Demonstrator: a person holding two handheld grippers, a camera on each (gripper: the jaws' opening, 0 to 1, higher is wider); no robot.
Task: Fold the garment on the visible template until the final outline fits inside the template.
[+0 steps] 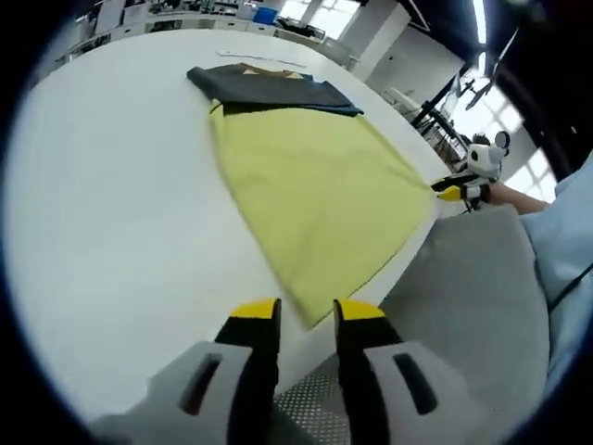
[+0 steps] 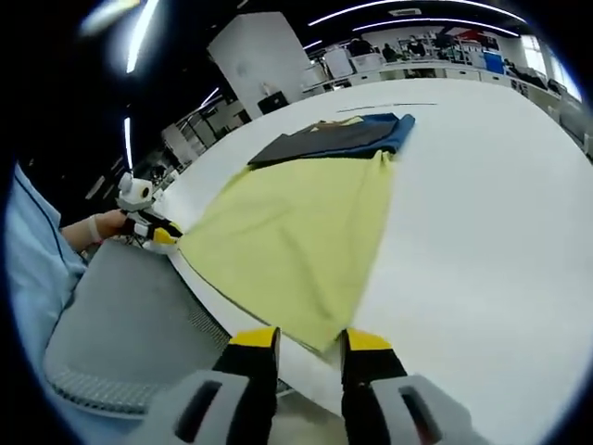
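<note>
Garment: pale yellow-green flat cloth garment (image 1: 315,199), spread on the white round surface (image 1: 120,222), its near edge reaching the surface's rim.
Far pile: dark grey cloth (image 1: 264,88) over a blue cloth (image 1: 335,100), touching the garment's far end.
Left claw (image 1: 306,320): yellow-tipped, jaws spread, at one near corner of the garment; contact cannot be told. In the right gripper view it sits at the garment's left corner (image 2: 159,236).
Right claw (image 2: 310,348): jaws spread, just at the other near corner; in the left gripper view, at the right corner (image 1: 459,190).
Below the rim: grey padded seat (image 2: 139,324).
</note>
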